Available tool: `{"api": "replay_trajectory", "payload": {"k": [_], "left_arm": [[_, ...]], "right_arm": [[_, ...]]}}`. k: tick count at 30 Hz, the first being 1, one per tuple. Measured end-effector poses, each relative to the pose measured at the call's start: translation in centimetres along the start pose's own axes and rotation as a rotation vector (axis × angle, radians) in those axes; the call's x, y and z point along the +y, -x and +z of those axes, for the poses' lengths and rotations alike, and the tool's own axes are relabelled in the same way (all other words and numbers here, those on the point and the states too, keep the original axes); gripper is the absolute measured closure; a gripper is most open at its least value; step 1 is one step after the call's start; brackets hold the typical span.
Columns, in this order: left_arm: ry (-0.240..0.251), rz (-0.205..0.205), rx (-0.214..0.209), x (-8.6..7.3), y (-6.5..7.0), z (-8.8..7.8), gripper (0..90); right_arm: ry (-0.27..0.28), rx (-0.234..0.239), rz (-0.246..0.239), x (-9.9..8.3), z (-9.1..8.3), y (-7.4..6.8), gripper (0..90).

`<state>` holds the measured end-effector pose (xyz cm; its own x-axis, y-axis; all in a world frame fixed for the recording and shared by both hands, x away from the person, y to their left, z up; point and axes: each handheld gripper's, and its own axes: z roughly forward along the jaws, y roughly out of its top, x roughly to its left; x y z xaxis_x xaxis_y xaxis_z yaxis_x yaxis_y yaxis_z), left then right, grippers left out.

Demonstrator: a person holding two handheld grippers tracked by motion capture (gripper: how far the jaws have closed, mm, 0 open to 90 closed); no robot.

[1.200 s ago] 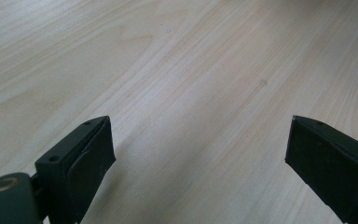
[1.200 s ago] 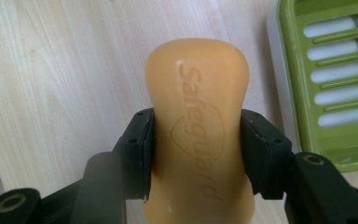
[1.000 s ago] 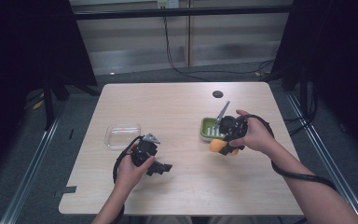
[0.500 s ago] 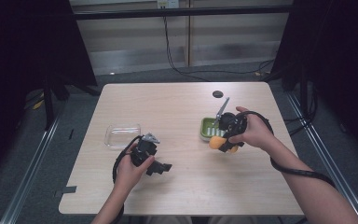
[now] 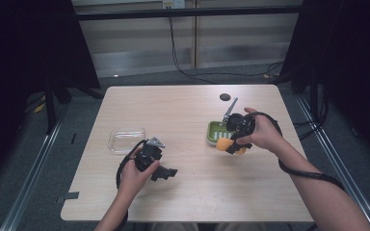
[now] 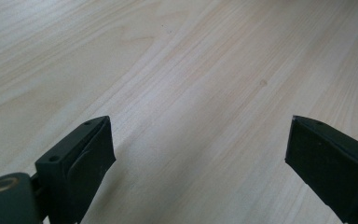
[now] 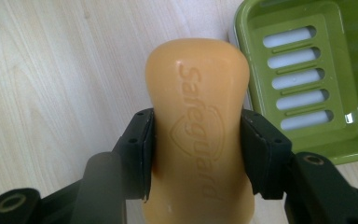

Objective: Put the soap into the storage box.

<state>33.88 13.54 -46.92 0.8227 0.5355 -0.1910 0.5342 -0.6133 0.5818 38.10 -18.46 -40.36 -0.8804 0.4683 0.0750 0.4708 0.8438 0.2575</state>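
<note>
Right gripper (image 7: 196, 140) edged left clamping 1 soap bar (image 7: 196, 116), 1 green dish (image 7: 307, 70) beside, left gripper (image 6: 200, 158) wide open, empty

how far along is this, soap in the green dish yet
Done: the right claw is shut on the orange soap bar. In hand: the bar is beside the green soap dish, not in it. Left: setting it in the dish. The left claw is open over the table.

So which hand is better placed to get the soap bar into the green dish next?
The right. The right gripper is already shut on the orange soap bar, just beside the green soap dish. The left gripper rests open on bare table, far from the dish.
</note>
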Motion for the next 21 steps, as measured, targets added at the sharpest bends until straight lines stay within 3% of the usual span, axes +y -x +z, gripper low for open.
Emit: {"api": "replay_trajectory", "payload": {"k": [2,3,10,12,13,15,21], "left_arm": [[0.012,-0.021,-0.001,0.0,0.1,0.1,7.7],[-0.007,0.001,-0.002,0.0,0.0,0.0,7.7],[-0.005,-0.002,-0.004,0.0,0.0,0.1,7.7],[0.025,-0.039,-0.004,-0.1,0.2,0.3,7.7],[0.006,-0.014,-0.006,-0.1,0.0,0.2,7.7],[0.026,-0.039,-0.004,-0.1,0.2,0.3,7.7],[0.025,-0.041,-0.005,-0.1,0.1,0.3,7.7]], "right_arm": [[0.002,-0.002,0.001,0.1,0.0,0.0,49.9],[0.002,0.001,-0.001,0.1,-0.1,0.0,49.9],[0.004,0.002,-0.007,0.3,-0.5,0.4,49.9],[0.004,0.002,-0.01,0.3,-0.5,0.5,49.9],[0.004,0.006,-0.004,0.3,-0.6,0.6,49.9],[0.003,0.0,0.002,0.4,-0.6,0.7,49.9],[0.002,0.001,0.0,0.4,-0.6,1.0,49.9]]}}
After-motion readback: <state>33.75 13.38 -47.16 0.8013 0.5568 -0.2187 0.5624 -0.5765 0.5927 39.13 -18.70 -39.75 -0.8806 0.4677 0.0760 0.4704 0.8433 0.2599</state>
